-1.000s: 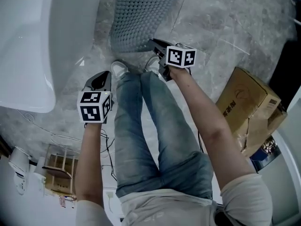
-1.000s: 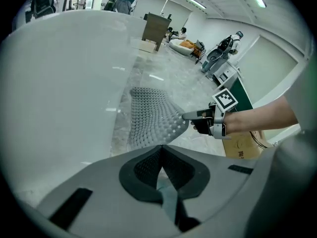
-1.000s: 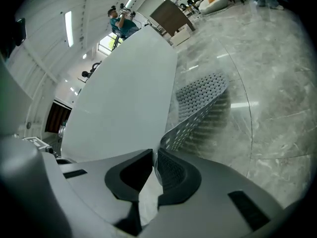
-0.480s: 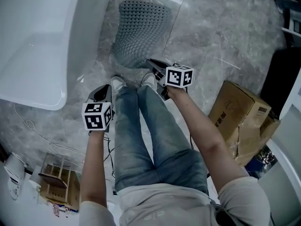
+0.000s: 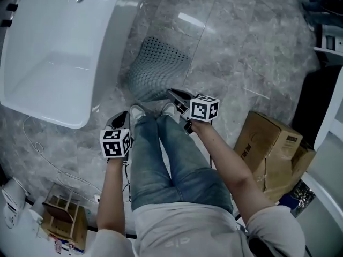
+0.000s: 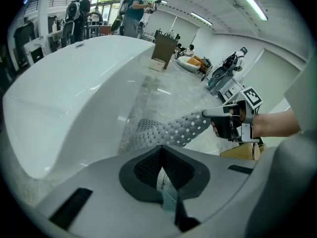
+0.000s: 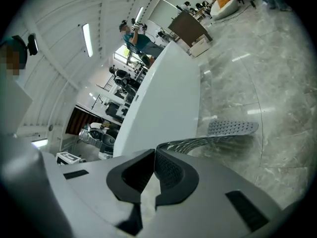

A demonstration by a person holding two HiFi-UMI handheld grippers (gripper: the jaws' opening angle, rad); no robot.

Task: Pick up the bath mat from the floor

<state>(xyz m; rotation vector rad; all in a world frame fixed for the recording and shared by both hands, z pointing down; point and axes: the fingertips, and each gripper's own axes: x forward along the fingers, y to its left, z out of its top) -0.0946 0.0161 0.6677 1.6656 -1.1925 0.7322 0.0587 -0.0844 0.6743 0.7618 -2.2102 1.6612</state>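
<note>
Your right hand-held gripper [image 5: 176, 95] is clenched on a corner of the bath mat [image 5: 158, 68]. The mat trails ahead of it onto the floor [image 5: 252, 47], beside the bathtub [image 5: 48, 63]. Your left hand-held gripper [image 5: 121, 116] is clenched on nothing, apart from the mat.

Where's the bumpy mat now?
In the head view the mat is mid-picture, right of the bathtub, its near edge pinched in the right gripper, just ahead of the shoes.

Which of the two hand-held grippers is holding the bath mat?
The right hand-held gripper, jaws shut on the near edge of the bath mat; the left hand-held gripper hangs beside the leg, jaws together on nothing.
</note>
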